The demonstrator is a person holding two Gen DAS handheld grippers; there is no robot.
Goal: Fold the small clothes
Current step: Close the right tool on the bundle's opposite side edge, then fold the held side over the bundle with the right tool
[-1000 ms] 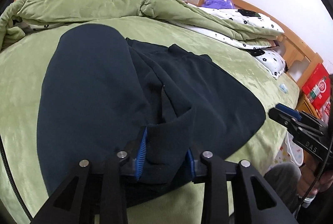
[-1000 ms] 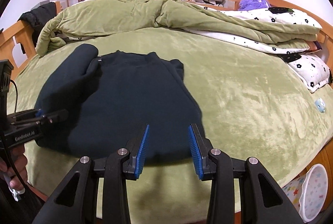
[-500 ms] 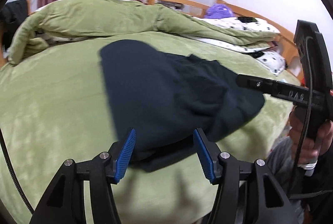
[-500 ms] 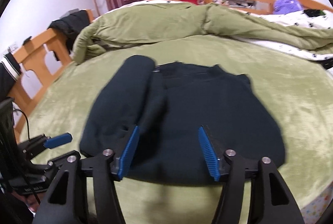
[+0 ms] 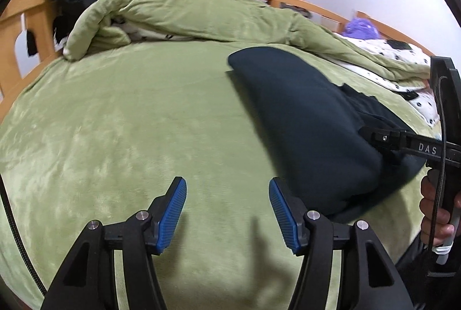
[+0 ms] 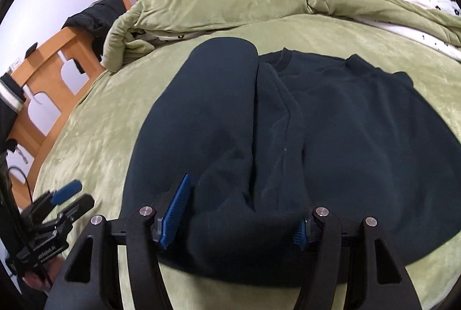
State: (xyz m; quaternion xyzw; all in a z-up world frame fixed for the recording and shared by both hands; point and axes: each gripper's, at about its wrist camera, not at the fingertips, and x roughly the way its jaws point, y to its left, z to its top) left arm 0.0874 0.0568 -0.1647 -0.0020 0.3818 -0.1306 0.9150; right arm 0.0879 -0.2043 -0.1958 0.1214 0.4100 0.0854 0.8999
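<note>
The dark top [image 6: 302, 131] lies flat on the green blanket [image 5: 129, 122] that covers the bed, its neck toward the rumpled duvet [image 6: 230, 1] and its hem toward the near edge. One side is already turned in: a long panel, seemingly the left sleeve and flank, lies over the body from the shoulder down to the hem and leaves a straight lengthwise fold line. The other side still looks spread out, its shoulder and hem edge reaching toward the bare blanket on the right, so I judge the job about a third done: the second side, and then a crosswise fold to halve the length, are left. The left gripper [image 5: 227, 207] has just been opening and now stands open over bare blanket just left of the top, with nothing between its blue pads [image 5: 173, 212]. The right gripper [image 6: 239, 212] has likewise just been opening; its fingers stand apart at the hem, astride the lower end of the turned-in panel. Cloth bulges in the gap, but the left pad is clear of it, while the right pad [image 6: 299, 235] is mostly hidden behind the fabric, so I cannot be sure it has no contact; it reads as released, not clamped. In the left view the right gripper shows from the side, above the top's near corner, with the person's hand [image 5: 438, 212] on its handle.
</note>
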